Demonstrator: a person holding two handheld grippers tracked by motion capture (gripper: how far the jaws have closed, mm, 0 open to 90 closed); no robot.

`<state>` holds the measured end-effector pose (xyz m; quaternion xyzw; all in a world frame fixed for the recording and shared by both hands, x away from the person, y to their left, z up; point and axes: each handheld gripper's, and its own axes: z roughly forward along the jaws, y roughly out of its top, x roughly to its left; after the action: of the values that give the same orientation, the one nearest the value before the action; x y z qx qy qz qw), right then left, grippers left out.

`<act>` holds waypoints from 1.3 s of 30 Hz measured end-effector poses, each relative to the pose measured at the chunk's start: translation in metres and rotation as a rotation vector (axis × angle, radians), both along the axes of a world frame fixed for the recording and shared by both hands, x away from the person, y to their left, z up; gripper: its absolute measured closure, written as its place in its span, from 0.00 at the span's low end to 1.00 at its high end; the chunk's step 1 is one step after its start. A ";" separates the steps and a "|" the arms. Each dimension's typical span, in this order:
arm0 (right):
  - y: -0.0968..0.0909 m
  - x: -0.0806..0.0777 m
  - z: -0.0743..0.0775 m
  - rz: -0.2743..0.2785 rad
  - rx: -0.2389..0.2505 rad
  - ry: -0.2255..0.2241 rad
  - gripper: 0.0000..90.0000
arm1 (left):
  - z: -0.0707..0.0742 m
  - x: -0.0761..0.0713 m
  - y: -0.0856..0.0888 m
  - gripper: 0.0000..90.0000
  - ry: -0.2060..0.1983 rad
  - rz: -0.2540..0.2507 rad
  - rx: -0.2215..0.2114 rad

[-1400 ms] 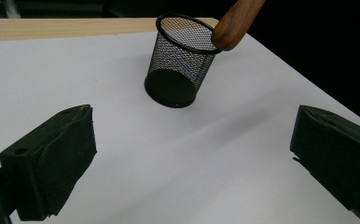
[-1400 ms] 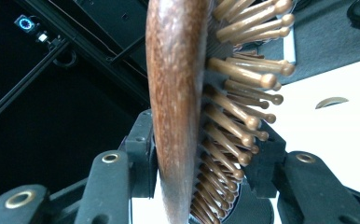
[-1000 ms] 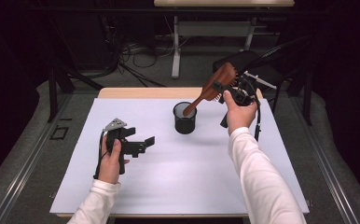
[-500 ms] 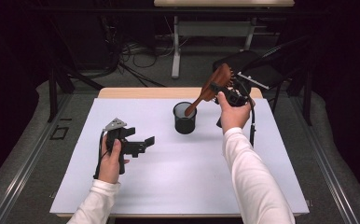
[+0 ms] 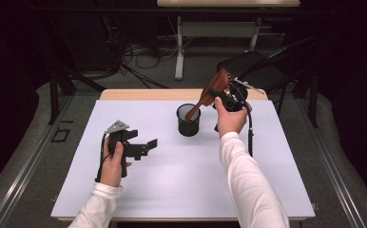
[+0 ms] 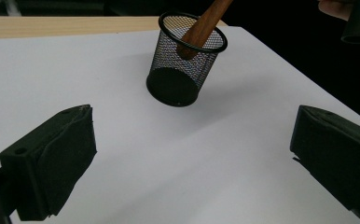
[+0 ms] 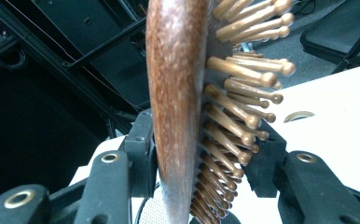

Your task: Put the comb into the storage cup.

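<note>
No writing shows on the hairbrush (image 7: 178, 93) or mesh cup (image 6: 186, 65).

The wooden hairbrush (image 5: 215, 92) is dark reddish-brown with rows of round-tipped wooden pins (image 7: 236, 116) on one face. It leans at a slant, head up and handle end down inside the black wire-mesh cup (image 5: 188, 121), which stands upright on the white table (image 5: 172, 180) near its far edge.
</note>
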<state>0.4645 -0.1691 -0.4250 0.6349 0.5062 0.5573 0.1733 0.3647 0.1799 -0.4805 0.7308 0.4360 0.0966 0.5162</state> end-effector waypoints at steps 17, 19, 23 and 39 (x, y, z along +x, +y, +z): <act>0.014 0.006 -0.014 0.011 -0.005 0.008 0.58 | -0.001 0.000 0.000 0.00 0.000 0.002 0.000; 0.014 0.007 -0.015 0.011 -0.007 0.009 0.58 | -0.001 0.000 0.001 0.00 0.000 0.002 0.000; 0.016 0.008 -0.017 0.011 -0.012 0.008 0.58 | -0.001 0.000 0.001 0.00 0.001 0.004 -0.003; 0.019 0.009 -0.025 0.012 -0.016 0.024 0.58 | -0.002 0.001 0.003 0.00 0.003 0.006 -0.004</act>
<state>0.4739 -0.1504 -0.4502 0.6372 0.5164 0.5466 0.1690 0.3656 0.1825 -0.4821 0.7288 0.4389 0.0964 0.5167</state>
